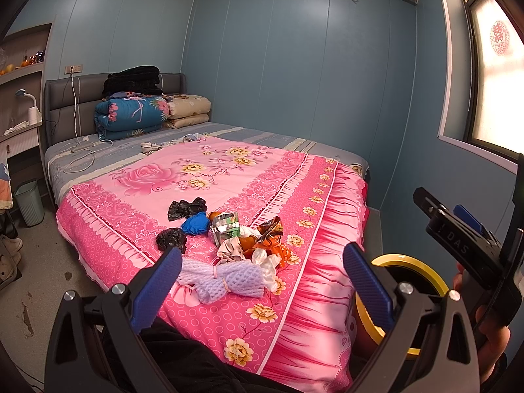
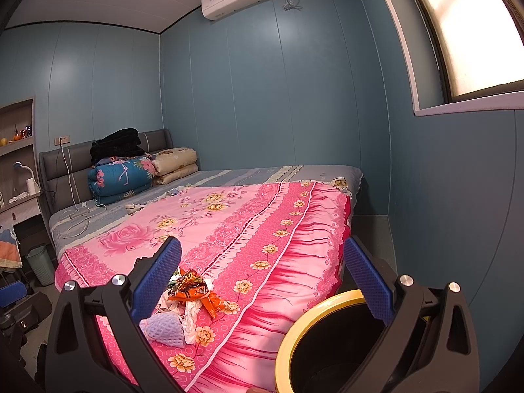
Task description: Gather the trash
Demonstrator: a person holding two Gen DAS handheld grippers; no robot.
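A heap of trash lies on the pink floral bedspread [image 1: 209,177] near the bed's foot: crumpled black bags [image 1: 186,208], a blue wad [image 1: 196,223], a silver-green wrapper [image 1: 225,226], orange wrappers [image 1: 270,234] and a lilac foam net [image 1: 222,280]. My left gripper [image 1: 262,281] is open and empty, hovering just before the foam net. My right gripper [image 2: 262,278] is open and empty, above the bed's corner; it also shows in the left wrist view [image 1: 458,229]. The orange wrappers [image 2: 191,290] and foam net [image 2: 163,329] lie by its left finger. A yellow-rimmed trash bin [image 2: 314,324] stands below it, beside the bed.
Folded quilts [image 1: 131,114] and a black bundle [image 1: 132,80] are stacked at the headboard. White charging cables [image 1: 82,150] lie on the grey sheet. A pale green bin [image 1: 29,201] stands on the floor at left, by a desk. Blue walls close in on the right.
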